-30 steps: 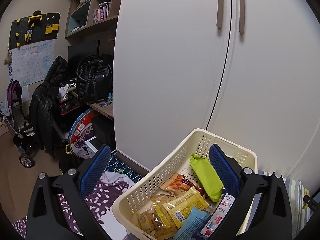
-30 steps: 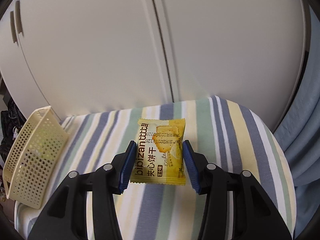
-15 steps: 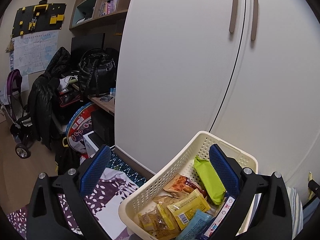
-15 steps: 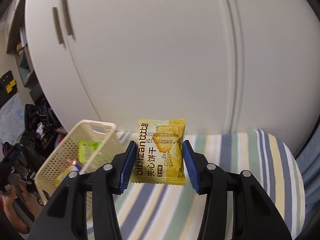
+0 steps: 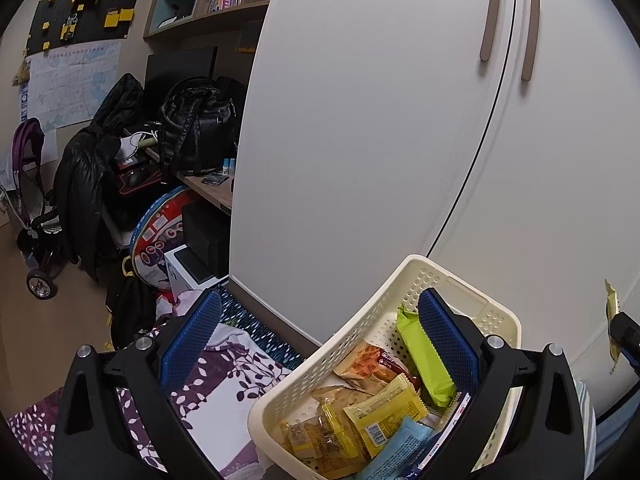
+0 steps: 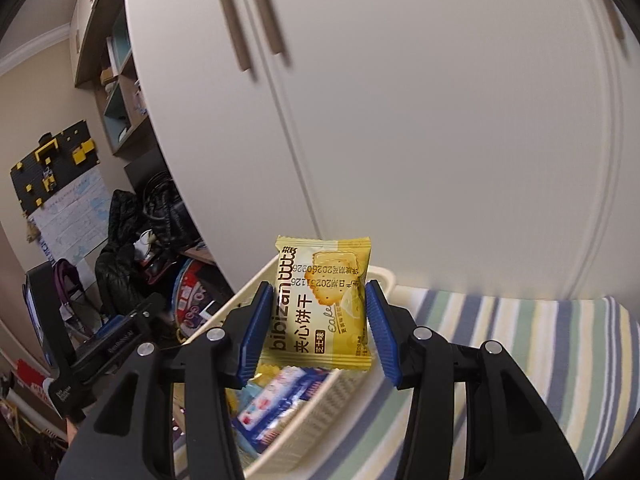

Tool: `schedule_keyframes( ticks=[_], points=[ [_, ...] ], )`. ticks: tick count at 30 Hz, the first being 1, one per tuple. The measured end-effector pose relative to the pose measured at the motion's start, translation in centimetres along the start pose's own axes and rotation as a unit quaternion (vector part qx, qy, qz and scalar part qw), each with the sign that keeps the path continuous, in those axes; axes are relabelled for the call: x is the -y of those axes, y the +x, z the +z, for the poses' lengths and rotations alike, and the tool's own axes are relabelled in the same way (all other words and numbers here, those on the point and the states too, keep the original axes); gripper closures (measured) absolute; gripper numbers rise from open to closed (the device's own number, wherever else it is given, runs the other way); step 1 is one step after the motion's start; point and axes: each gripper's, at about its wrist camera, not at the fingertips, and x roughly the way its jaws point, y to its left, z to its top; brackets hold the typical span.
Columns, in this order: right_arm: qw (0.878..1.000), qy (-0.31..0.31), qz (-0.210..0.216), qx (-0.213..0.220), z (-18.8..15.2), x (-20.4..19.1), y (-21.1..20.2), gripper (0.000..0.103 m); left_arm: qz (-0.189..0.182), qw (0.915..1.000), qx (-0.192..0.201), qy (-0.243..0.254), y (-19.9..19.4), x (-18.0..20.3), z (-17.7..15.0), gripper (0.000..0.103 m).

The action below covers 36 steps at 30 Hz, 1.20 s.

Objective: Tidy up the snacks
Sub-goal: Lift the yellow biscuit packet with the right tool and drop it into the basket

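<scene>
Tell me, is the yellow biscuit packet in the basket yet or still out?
Still out. The right claw holds the yellow biscuit packet pinched above the basket, not yet released.

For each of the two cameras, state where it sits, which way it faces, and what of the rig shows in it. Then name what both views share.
Left wrist: on the left gripper, facing the white wardrobe and cluttered desk; open fingers straddle the near wall of the cream basket.
Right wrist: on the right gripper, above the basket towards the wardrobe; fingers clamp a yellow biscuit packet; the left gripper shows at left.
Shared: basket, wardrobe, packet.
</scene>
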Motion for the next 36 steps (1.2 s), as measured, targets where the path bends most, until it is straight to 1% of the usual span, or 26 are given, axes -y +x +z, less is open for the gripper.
schedule_keyframes(
  ticks=[4,8,11,14,18,25,36],
  points=[
    [1.0,-0.009,0.01,-0.013,-0.4,-2.3,1.7,0.055,0.001,1.0,0.0,-0.003,0.1,-0.2,0.2,0.003],
    [0.999,-0.026,0.008,-0.018,-0.7,-4.4,3.3,0.055,0.002,1.0,-0.001,-0.003,0.3,-0.5,0.1,0.003],
    [0.999,-0.027,0.006,-0.021,-0.3,-5.3,4.4,0.055,0.001,1.0,-0.004,-0.007,0.4,-0.6,0.1,0.003],
    [0.999,-0.033,-0.001,-0.028,-0.1,-5.9,5.3,0.055,0.002,0.9999,-0.007,-0.012,0.5,-0.9,0.1,0.003],
    [0.998,-0.04,-0.008,-0.049,-0.5,-6.1,7.1,0.055,0.004,0.9998,-0.012,-0.018,0.7,-1.4,0.2,0.003],
    [0.996,-0.044,-0.022,-0.078,-1.7,-6.3,9.7,0.055,0.009,0.9994,-0.033,0.005,1.5,-0.9,0.0,0.003],
    [0.992,-0.062,-0.013,-0.108,-2.6,-8.0,12.5,0.055,0.022,0.9993,-0.03,0.002,1.5,-1.6,0.2,0.003]
  ],
)
